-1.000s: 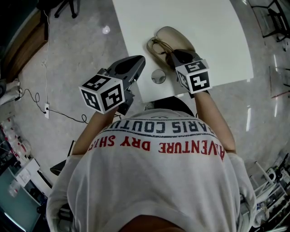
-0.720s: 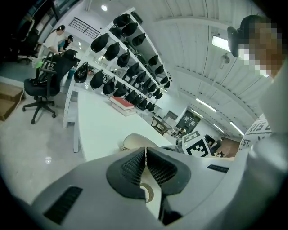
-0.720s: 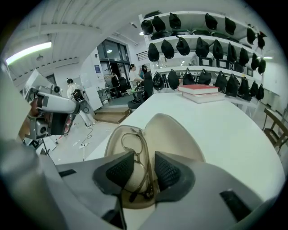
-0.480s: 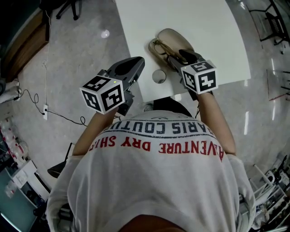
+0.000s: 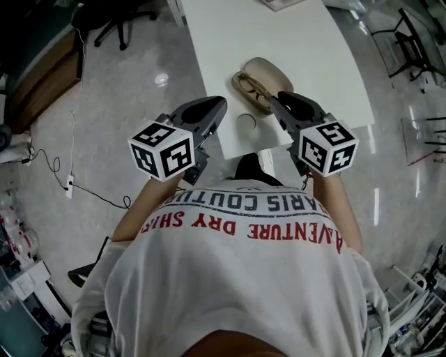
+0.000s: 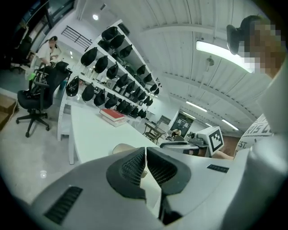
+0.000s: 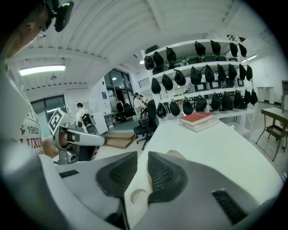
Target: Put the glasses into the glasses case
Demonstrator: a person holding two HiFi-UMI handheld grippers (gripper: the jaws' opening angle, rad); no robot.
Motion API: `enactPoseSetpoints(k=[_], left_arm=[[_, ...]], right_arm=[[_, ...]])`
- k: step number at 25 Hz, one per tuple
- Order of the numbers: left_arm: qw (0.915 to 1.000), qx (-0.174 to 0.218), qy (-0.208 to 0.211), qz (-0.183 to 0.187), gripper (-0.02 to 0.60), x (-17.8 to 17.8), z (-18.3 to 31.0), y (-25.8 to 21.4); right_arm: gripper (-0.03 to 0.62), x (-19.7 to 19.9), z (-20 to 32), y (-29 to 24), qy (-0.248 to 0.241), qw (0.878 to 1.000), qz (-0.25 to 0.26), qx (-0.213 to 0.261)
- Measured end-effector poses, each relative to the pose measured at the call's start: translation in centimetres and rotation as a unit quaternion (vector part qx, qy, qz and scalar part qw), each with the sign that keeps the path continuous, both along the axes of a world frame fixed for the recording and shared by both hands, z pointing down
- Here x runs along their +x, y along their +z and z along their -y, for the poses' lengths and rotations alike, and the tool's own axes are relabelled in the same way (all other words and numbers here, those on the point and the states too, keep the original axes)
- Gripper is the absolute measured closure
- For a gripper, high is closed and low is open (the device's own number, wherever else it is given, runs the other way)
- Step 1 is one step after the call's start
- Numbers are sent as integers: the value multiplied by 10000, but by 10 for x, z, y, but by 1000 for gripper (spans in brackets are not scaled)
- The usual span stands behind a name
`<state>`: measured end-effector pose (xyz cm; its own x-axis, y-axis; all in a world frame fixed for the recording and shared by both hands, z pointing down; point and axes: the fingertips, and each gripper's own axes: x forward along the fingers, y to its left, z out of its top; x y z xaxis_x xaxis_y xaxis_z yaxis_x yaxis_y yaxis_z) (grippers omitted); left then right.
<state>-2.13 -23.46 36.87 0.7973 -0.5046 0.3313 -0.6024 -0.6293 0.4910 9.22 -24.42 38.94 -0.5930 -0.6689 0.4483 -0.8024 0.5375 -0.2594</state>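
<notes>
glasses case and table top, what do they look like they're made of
Glasses case: tan, matte, soft-looking shell, likely faux leather or fabric over a stiff form; no shine. Table top: white, smooth, faintly glossy, probably laminate or painted board.

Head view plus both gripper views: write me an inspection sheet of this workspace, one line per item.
Surface: white table, level.
Job's things: glasses lie in the open beige case; lid not closed.
Clutter: red book at the far end; small round disc near the near edge.
Grippers: left gripper shut, empty; right gripper open, empty, jaws just been closing.
Cables: one cable on the floor at left.
Surroundings: shelves of dark items, office chair.
</notes>
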Motion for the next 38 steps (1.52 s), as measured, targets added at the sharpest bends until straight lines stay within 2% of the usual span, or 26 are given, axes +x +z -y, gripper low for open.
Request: enactPoseSetpoints(k=[2,7,13,19,38], left_arm=[[9999,113,50,-50,548,-2,-4,-7],[9987,446,203,-154,548,-2,-30,-43],[9967,695,384,-175,548,0,-50,-60],[9956,795,457,-180,548,2,-60,-62],[9979,501,413,-49,548,5,-42,-39]], right_arm=[[537,-5,-6,-16,3,9998,74,202],[569,-15,-37,-63,28,9976,213,659],[571,-25,-66,-92,-75,9917,762,1035],[571,-26,-81,-101,-85,9881,816,1304],[571,-23,-63,-75,-115,9917,569,1149]])
